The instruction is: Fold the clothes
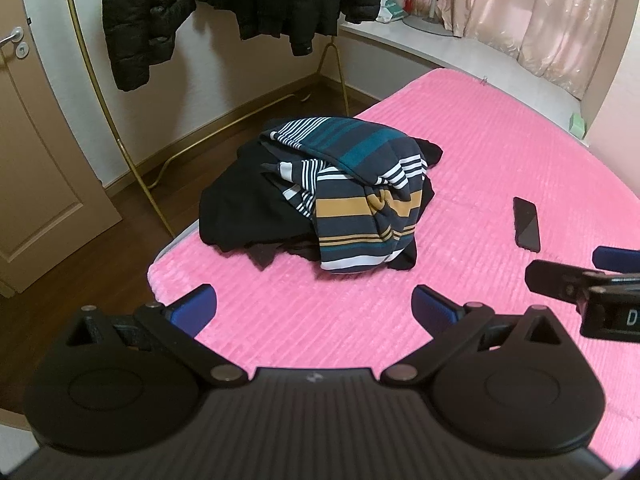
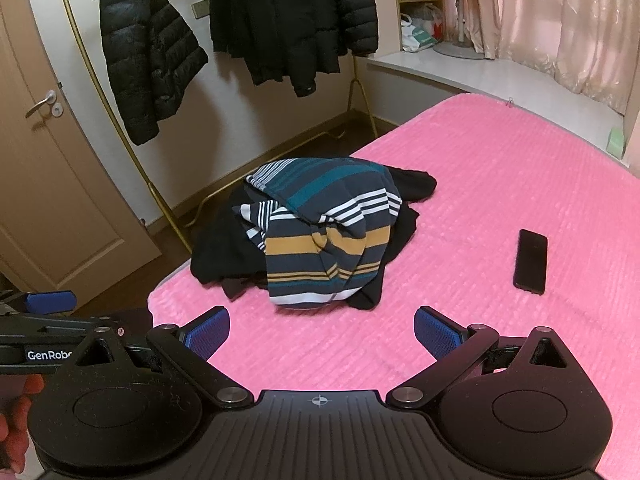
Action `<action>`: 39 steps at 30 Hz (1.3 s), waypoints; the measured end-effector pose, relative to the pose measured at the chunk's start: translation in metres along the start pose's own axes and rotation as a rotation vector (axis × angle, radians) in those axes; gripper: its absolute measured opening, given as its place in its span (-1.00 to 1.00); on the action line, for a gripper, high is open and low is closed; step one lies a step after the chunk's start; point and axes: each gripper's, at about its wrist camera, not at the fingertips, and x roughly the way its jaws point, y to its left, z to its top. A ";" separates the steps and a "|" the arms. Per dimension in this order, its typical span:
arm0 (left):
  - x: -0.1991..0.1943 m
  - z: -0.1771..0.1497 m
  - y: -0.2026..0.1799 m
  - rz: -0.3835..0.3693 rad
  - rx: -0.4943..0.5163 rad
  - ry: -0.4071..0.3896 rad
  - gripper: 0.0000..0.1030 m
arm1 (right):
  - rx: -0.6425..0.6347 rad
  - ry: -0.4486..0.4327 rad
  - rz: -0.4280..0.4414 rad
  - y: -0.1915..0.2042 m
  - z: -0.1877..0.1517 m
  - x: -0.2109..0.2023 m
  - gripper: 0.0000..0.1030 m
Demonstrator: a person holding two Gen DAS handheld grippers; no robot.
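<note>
Only the right wrist view shows part of the person's hand (image 2: 16, 416) at the lower left, gripping the left gripper's handle; the left wrist view instead catches the right gripper's side at its right edge. The left gripper (image 1: 314, 308) hovers over the near part of the pink bedspread (image 1: 500, 160) with jaws spread wide and empty, and the right gripper (image 2: 322, 332) likewise gapes wide, holding nothing. The striped garment (image 1: 360, 196) lies crumpled atop a heap of black clothes (image 1: 244, 204) near the bed's left edge, apart from both grippers. A dark phone (image 2: 531, 261) lies to its right. Black puffer jackets (image 2: 152, 60) hang on a gold rack (image 1: 100, 92) beside a door (image 2: 56, 184); pink curtains (image 2: 568, 20) cover the window.
</note>
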 end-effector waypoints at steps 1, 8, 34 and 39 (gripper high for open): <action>0.000 -0.001 0.000 0.000 0.002 0.000 0.98 | -0.002 0.000 -0.002 0.001 0.000 0.000 0.96; -0.003 -0.004 0.001 0.010 0.010 -0.001 0.98 | -0.014 0.005 -0.008 0.005 -0.003 0.000 0.96; -0.002 -0.025 -0.006 0.121 -0.024 0.018 0.98 | -0.099 0.034 0.052 -0.020 -0.008 0.024 0.96; 0.011 -0.027 0.010 0.144 0.009 0.018 0.98 | -0.150 0.021 0.057 -0.027 -0.002 0.052 0.96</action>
